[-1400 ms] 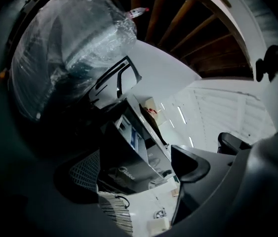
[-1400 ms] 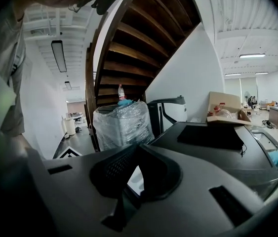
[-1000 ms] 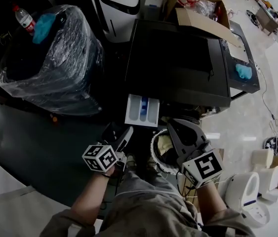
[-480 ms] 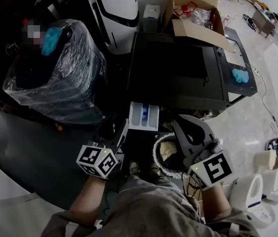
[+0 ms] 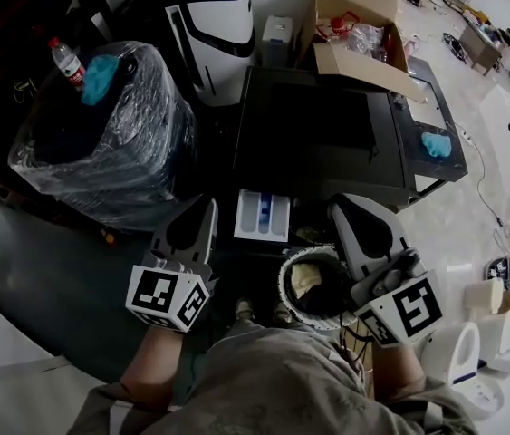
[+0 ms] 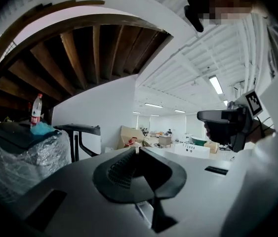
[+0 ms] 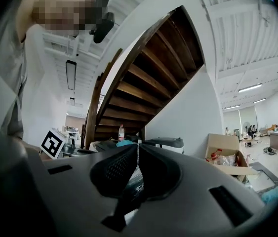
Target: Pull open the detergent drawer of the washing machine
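Holds left tongs [image 5: 207, 207] raised just left of drawer [image 5: 263, 216], pointing about level, marker cube toward camera. Jaws just clenched, tips together, nothing between them. Holds right tongs [image 5: 336, 205] raised just right of drawer, likewise clenched and empty. Shows drawer pulled out from front edge of washer [image 5: 318, 134], white with blue insert in the middle compartment, lying between the two tongs in head view, gripped by neither. Shows round opening [image 5: 283, 279] below drawer, white rim, pale cloth [image 5: 305, 279] inside, partly hidden behind right tongs. Has open box [image 5: 354, 21] at back of washer's dark top, red-capped items and clear plastic inside. Shows blue rag [image 5: 436, 143] on grey machine [image 5: 418, 107] touching washer's right side. Puts film-wrapped bundle [image 5: 101, 152] left of washer, with bottle [image 5: 66, 62] upright and blue cloth lump [image 5: 101, 78] on top, the two touching. Shows white-and-black unit [image 5: 209, 25] behind, between bundle and washer. Looks out from both gripper views over the room: wooden stairs overhead, white walls, ceiling lights.
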`<state>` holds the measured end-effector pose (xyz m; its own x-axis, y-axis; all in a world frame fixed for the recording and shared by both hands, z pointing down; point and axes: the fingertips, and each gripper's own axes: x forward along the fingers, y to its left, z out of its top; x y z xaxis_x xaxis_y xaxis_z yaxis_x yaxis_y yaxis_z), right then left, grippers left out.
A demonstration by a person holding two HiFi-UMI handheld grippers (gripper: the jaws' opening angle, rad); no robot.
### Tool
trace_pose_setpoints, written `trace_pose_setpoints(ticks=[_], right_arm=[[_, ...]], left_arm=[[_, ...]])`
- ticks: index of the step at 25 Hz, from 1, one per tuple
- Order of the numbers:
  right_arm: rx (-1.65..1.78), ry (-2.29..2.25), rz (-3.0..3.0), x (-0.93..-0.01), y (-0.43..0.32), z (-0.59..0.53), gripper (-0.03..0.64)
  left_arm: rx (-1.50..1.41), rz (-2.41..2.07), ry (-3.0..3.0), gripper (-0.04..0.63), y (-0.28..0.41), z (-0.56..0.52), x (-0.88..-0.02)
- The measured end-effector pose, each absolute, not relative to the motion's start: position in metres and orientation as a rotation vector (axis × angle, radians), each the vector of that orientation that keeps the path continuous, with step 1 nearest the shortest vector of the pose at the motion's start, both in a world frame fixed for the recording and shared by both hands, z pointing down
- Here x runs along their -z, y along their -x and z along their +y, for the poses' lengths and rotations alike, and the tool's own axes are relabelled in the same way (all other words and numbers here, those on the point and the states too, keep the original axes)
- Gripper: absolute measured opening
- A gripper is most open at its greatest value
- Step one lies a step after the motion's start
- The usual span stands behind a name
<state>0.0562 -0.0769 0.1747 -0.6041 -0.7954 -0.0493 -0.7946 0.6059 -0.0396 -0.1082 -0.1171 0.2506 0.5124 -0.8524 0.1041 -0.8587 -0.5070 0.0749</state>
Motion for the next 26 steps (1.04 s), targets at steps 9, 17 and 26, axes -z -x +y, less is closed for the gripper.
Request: trace_pose_setpoints(ticks=[9,17,26], right_arm=[[-0.117,1.407,2.826,-0.167,-0.053,-0.076,0.034],[-0.204,1.406,2.833,-0.157,-0.037,-0.075,0.034],[-0.174,1.404,2.845,-0.161,-0.039,-0.077,0.034]], left_arm=[[-0.078,-1.51,-2.714,0.02,0.111,-0.111,-0.216],[-0.108,-1.52,-2.744,0.016,0.109,-0.11,-0.207],[-0.131,-1.504,-2.752,0.015,0.106,-0.108,-0.206]])
